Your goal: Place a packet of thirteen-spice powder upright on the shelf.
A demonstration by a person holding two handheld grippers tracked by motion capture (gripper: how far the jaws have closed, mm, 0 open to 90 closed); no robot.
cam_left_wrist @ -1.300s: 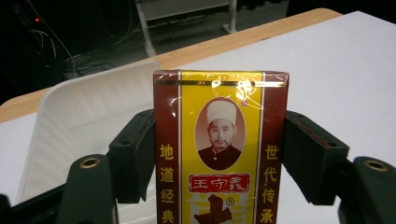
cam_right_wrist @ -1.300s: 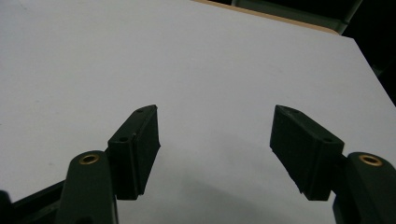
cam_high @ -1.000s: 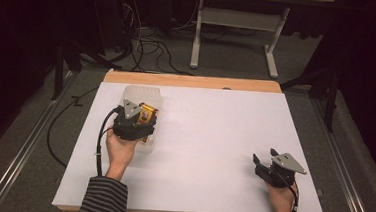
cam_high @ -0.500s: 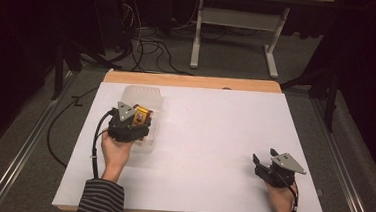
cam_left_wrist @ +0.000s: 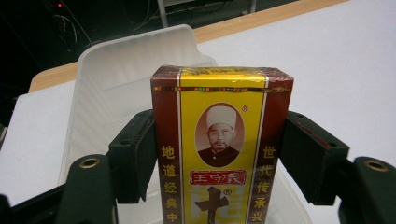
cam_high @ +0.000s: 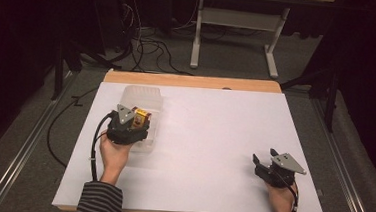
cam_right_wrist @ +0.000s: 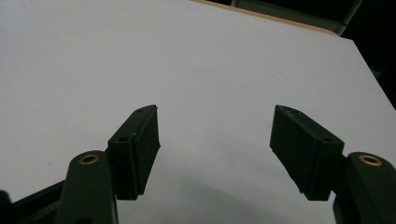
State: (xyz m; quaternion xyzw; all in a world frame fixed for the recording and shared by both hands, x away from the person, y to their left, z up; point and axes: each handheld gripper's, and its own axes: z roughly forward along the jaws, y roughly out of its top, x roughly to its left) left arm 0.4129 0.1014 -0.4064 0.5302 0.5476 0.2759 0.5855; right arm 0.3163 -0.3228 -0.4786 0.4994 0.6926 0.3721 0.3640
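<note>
Gripping the spice box over the plastic tub, the left tool hovers; the right tool rests open.

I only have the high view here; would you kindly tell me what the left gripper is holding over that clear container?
Observer: A red and yellow box with a portrait and Chinese lettering on its front; the left gripper has its jaws shut on both sides of it.
Operator: Thank you. Is the box upright?
Observer: Yes, in the left gripper view it stands upright above the plastic container.
Operator: And is there anything in the right gripper?
Observer: No, the right gripper has its jaws open, with bare white table between them.
</note>
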